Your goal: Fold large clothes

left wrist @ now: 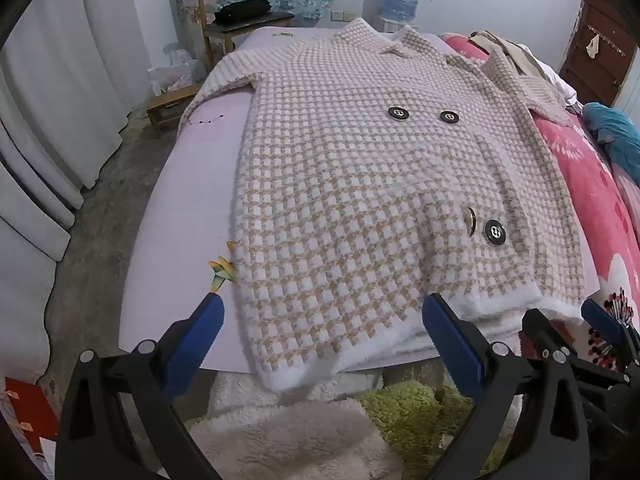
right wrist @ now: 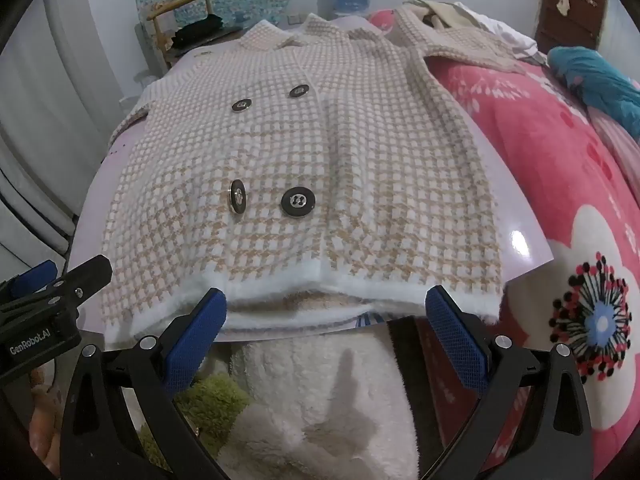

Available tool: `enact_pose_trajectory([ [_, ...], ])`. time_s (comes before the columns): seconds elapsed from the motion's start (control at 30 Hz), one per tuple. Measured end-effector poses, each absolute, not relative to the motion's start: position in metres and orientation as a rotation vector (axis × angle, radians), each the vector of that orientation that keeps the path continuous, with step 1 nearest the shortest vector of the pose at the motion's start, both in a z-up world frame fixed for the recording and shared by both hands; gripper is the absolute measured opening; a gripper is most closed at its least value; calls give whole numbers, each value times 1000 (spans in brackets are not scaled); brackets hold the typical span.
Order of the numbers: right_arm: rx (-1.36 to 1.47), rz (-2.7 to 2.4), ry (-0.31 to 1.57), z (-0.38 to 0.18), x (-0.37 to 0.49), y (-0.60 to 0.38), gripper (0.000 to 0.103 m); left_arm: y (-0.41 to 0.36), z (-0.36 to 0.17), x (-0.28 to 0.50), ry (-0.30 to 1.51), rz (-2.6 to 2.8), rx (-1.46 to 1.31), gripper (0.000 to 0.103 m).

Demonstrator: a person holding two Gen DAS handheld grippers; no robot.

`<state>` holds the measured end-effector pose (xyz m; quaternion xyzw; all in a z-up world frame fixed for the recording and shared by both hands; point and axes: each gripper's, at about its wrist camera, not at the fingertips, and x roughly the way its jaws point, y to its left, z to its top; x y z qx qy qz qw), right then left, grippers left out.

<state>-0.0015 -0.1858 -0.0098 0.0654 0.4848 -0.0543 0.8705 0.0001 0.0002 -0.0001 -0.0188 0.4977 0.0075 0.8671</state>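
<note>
A beige-and-white houndstooth coat [left wrist: 352,184] with big black buttons lies flat, front up, on a lilac board [left wrist: 192,208] on the bed. It fills the right wrist view [right wrist: 304,176] too. Its white hem hangs at the near edge. My left gripper [left wrist: 322,312] is open and empty, just short of the hem's left part. My right gripper [right wrist: 326,306] is open and empty at the hem's right part; it also shows in the left wrist view [left wrist: 568,320]. The far sleeve [right wrist: 460,40] lies out over the pink blanket.
A pink floral blanket [right wrist: 560,184] covers the bed on the right, with a teal garment [right wrist: 596,80] and other clothes at the far end. A wooden chair [left wrist: 232,12] and low stool [left wrist: 168,104] stand at the left. A fluffy white-and-green garment [left wrist: 304,432] is below the grippers.
</note>
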Motion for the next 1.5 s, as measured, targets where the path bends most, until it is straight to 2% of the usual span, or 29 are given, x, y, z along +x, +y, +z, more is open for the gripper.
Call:
enact_pose_trajectory([
  [1.5,118,-116,999,-3,-7,-186,96,3,0,0,1047,17,-44,98],
])
